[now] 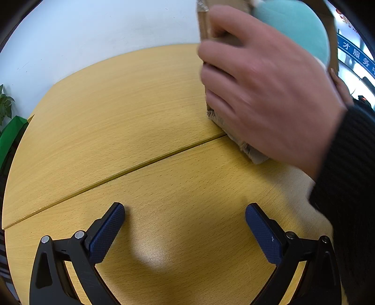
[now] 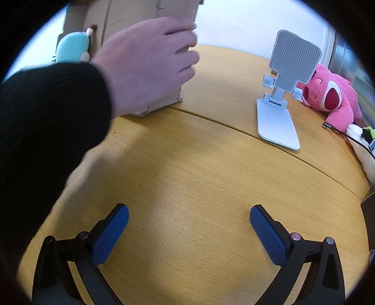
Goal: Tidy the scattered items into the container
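Observation:
A cardboard box (image 1: 234, 131) (image 2: 131, 14) stands on the wooden table, gripped by a person's bare hand (image 1: 264, 93) (image 2: 150, 63) in a black sleeve. A teal plush toy (image 1: 295, 25) (image 2: 71, 48) sits against the box's far side. A pink plush bear (image 2: 332, 96) lies at the table's right edge, beside a white plush (image 2: 363, 150). My left gripper (image 1: 185, 221) is open over bare table, well short of the box. My right gripper (image 2: 189, 221) is open too, with nothing between its fingers.
A white phone stand (image 2: 281, 103) stands upright right of centre on the table (image 2: 187, 164). A black cable (image 2: 346, 135) runs past the plush toys. A seam crosses the tabletop (image 1: 117, 173). A green plant (image 1: 7, 105) is at far left, off the table.

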Motion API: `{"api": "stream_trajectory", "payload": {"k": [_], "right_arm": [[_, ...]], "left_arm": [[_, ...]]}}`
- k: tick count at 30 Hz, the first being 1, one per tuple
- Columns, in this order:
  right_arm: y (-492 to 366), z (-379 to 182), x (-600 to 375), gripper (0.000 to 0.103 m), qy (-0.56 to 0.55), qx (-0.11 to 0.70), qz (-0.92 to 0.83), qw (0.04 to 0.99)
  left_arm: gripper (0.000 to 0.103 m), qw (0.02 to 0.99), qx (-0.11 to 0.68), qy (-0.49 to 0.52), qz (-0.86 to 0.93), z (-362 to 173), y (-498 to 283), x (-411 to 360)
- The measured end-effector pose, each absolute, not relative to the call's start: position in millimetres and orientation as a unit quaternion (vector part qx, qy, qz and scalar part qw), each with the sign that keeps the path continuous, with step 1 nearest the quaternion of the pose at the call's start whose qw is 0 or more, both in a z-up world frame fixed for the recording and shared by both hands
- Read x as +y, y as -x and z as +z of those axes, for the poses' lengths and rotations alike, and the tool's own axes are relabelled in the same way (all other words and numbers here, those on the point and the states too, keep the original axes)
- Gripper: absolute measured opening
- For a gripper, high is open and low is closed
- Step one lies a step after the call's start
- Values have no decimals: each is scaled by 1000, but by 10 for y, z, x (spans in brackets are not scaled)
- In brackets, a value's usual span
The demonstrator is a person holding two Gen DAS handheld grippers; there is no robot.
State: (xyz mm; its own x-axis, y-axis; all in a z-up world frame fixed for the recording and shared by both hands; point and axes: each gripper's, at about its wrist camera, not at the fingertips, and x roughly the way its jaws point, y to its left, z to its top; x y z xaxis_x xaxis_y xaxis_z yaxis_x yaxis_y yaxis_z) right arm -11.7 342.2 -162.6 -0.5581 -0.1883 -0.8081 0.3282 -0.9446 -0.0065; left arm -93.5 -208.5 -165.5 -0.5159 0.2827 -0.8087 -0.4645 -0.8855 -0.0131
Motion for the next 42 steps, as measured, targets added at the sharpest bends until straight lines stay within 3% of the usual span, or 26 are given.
{"api": "stream_trajectory", "payload": {"k": [42], "right_arm": [[114, -1626, 3417, 103, -446, 79, -879, 148]], "left_arm": [[103, 217, 104, 441, 865, -1646, 955, -2050]]}}
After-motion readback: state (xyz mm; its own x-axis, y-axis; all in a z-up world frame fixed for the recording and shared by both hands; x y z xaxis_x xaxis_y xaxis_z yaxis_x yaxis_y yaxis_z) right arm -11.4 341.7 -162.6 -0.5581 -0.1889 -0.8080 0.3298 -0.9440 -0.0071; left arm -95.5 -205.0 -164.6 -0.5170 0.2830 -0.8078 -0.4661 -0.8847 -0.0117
